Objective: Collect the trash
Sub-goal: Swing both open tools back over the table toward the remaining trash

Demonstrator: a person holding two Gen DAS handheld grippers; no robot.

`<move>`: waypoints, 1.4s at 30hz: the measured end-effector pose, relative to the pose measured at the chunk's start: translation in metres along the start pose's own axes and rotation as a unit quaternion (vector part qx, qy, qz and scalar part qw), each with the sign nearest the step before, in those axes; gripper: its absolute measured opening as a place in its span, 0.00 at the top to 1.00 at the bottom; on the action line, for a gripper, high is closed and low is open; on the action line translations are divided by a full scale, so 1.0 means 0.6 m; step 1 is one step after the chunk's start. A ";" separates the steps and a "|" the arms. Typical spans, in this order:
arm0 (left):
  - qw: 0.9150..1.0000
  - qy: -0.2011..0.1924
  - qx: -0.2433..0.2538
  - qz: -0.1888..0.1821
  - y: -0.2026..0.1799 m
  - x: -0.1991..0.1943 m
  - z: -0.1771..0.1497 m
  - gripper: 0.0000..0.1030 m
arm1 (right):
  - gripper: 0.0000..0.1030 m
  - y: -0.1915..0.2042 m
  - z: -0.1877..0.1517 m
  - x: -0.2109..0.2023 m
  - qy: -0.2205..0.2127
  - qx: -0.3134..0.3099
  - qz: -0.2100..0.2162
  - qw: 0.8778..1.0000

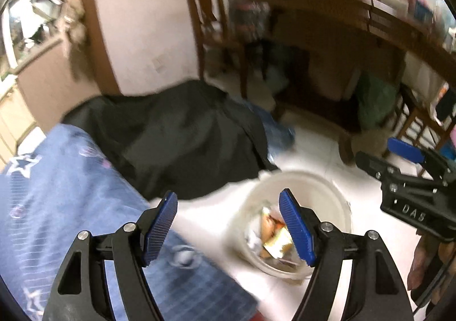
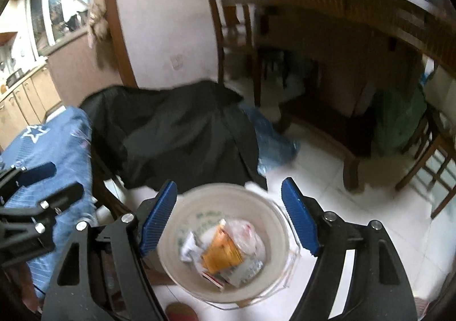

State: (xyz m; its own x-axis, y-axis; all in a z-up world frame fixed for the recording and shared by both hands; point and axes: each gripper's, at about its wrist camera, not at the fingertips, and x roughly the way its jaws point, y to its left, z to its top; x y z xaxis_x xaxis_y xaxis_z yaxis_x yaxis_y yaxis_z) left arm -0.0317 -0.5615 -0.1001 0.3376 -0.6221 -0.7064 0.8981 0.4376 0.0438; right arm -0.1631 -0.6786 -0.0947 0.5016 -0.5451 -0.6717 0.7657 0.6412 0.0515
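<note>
A white trash bin (image 2: 273,215) stands on the white tiled floor; it also shows in the left wrist view (image 1: 319,187). It holds trash: an orange wrapper (image 2: 221,252), crumpled white paper (image 2: 188,247) and clear plastic (image 2: 248,235). My right gripper (image 2: 228,218) is open and empty, straight above the bin. My left gripper (image 1: 229,227) is open and empty, above the bin's left edge and the blue cloth. Each gripper shows in the other's view, the right (image 1: 399,161) and the left (image 2: 37,178).
A table with a blue star-patterned cloth (image 1: 57,207) lies left of the bin. A black cloth-draped object (image 2: 176,132) sits behind it. Farther back are a wooden chair (image 2: 233,24), a long wooden desk (image 2: 342,21), a green bag (image 2: 399,121) and a blue plastic bag (image 2: 273,135).
</note>
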 end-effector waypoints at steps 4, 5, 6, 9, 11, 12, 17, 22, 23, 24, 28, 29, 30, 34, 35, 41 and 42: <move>0.998 -0.052 -0.025 0.036 0.060 -0.083 0.005 0.27 | 0.25 0.053 0.018 -0.060 -0.062 -0.018 0.009 0.998; 0.997 -0.061 -0.031 0.044 0.071 -0.097 0.007 0.27 | 0.25 0.070 0.023 -0.078 -0.081 -0.023 0.013 0.996; 0.995 -0.073 -0.040 0.056 0.090 -0.120 0.005 0.27 | 0.25 0.083 0.027 -0.088 -0.092 -0.027 0.018 0.995; 0.990 -0.097 -0.060 0.088 0.135 -0.168 -0.005 0.27 | 0.24 0.125 0.036 -0.117 -0.118 -0.038 0.037 0.992; 0.986 -0.109 -0.075 0.103 0.168 -0.197 -0.015 0.27 | 0.19 0.152 0.041 -0.127 -0.123 -0.045 0.049 0.990; 0.983 -0.115 -0.082 0.117 0.187 -0.214 -0.021 0.27 | 0.18 0.172 0.044 -0.129 -0.124 -0.050 0.058 0.989; 0.967 -0.136 -0.122 0.176 0.281 -0.293 -0.061 0.27 | 0.18 0.264 0.049 -0.150 -0.132 -0.075 0.101 0.983; 0.948 -0.145 -0.157 0.234 0.376 -0.365 -0.116 0.24 | 0.18 0.376 0.049 -0.180 -0.141 -0.111 0.148 0.973; 0.945 -0.145 -0.164 0.243 0.395 -0.377 -0.127 0.23 | 0.18 0.395 0.048 -0.184 -0.141 -0.118 0.156 0.971; 0.940 -0.145 -0.174 0.255 0.419 -0.393 -0.143 0.23 | 0.18 0.421 0.047 -0.188 -0.141 -0.124 0.166 0.968; 0.925 -0.141 -0.208 0.286 0.501 -0.436 -0.199 0.23 | 0.18 0.508 0.036 -0.207 -0.138 -0.151 0.210 0.956; 0.921 -0.139 -0.215 0.293 0.519 -0.445 -0.212 0.23 | 0.18 0.538 0.031 -0.213 -0.137 -0.161 0.224 0.951; 0.915 -0.135 -0.227 0.305 0.549 -0.457 -0.235 0.23 | 0.18 0.555 0.027 -0.217 -0.137 -0.168 0.231 0.948; 0.894 -0.118 -0.264 0.342 0.648 -0.500 -0.310 0.23 | 0.18 0.656 0.006 -0.232 -0.123 -0.208 0.279 0.930; 0.891 -0.115 -0.269 0.347 0.665 -0.509 -0.325 0.22 | 0.18 0.672 -0.001 -0.236 -0.120 -0.214 0.287 0.926; 0.882 -0.089 -0.300 0.354 0.811 -0.547 -0.424 0.10 | 0.18 0.769 -0.039 -0.240 -0.080 -0.253 0.341 0.902; 0.886 -0.078 -0.295 0.350 0.835 -0.545 -0.438 0.08 | 0.18 0.782 -0.046 -0.238 -0.071 -0.257 0.347 0.899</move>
State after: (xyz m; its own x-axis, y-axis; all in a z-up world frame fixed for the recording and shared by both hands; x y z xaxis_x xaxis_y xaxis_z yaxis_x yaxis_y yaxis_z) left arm 0.2341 0.0318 -0.0325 0.8295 -0.1265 -0.5439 0.1658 0.9859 0.0236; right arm 0.1136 -0.2852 0.0049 0.8609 0.0437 -0.5069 -0.0220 0.9986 0.0488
